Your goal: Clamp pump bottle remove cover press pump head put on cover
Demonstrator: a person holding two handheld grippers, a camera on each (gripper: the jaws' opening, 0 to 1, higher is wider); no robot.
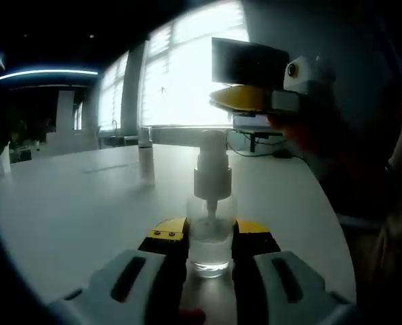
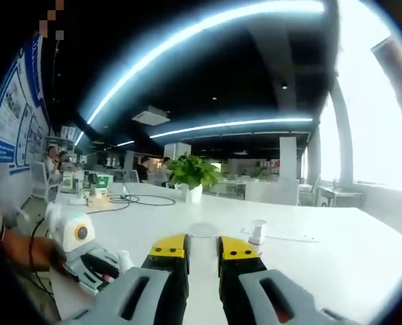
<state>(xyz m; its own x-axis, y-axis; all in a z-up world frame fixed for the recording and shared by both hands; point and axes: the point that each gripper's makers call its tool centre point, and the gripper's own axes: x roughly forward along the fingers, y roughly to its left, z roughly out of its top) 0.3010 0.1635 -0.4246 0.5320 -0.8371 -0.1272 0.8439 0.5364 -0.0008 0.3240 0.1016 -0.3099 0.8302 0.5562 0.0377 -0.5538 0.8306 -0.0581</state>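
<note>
Your wide, smooth white table [image 1: 72, 203] in a dim office with bright windows carries the clear, round pump bottle [image 1: 210, 233], standing upright with its white pump head bare; your left gripper [image 1: 210, 240] has its yellow-tipped fingers clamped on the transparent base. Behind it on the table stands the slim, pale cylindrical cover [image 1: 145, 159], well apart from the bottle. Your right gripper [image 2: 202, 252] hangs raised above the table, its fingers a narrow gap apart and holding nothing, facing a leafy potted plant [image 2: 190, 175].
</note>
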